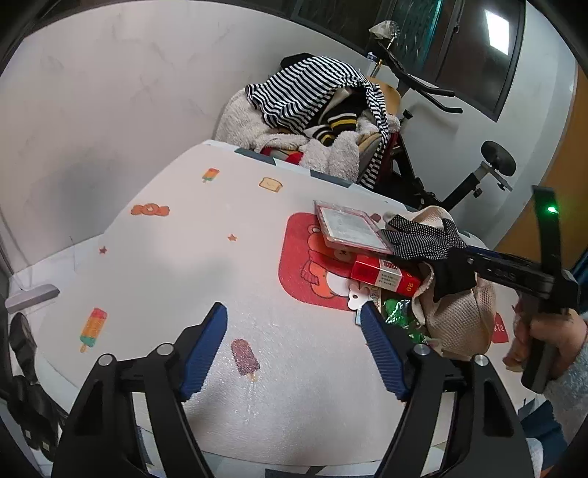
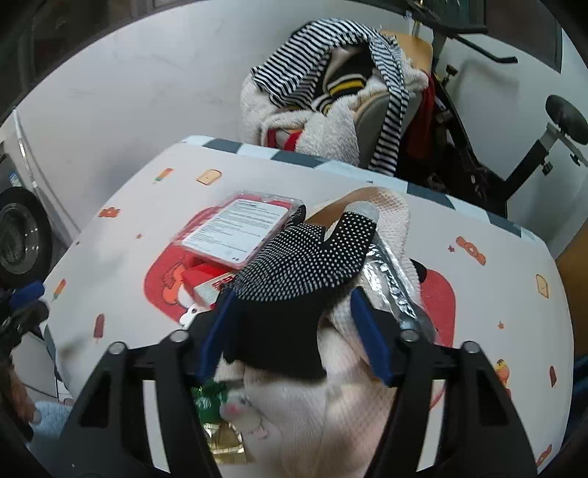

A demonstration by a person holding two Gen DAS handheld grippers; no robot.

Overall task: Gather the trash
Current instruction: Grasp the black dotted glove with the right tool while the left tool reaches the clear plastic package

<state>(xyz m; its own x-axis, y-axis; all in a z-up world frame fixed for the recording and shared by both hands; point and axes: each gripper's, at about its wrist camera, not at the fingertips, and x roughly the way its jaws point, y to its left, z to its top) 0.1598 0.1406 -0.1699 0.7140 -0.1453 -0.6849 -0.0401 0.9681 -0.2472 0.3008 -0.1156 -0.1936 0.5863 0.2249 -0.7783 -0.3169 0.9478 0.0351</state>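
Glove [image 2: 305,264]: soft, limp, light; draped over the cream bag [image 2: 352,397] on the table [image 2: 514,294].
Right tongs [image 2: 290,331]: half-narrowed astride its cuff, grip not confirmed.
Left tongs [image 1: 294,353]: wide, nothing held.
Hold: cuff, bunched.

A black dotted glove [image 2: 305,264] lies draped over a cream mesh bag [image 2: 352,397], beside a red carton [image 1: 384,275].

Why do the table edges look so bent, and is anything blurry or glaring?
Left wrist view: the fisheye lens bows the table, black corners ring the picture, and a bright window glares top right. Right wrist view: the same bending; the black dotted glove is sharp, while the green wrapper near the bottom is soft, and foil glints.
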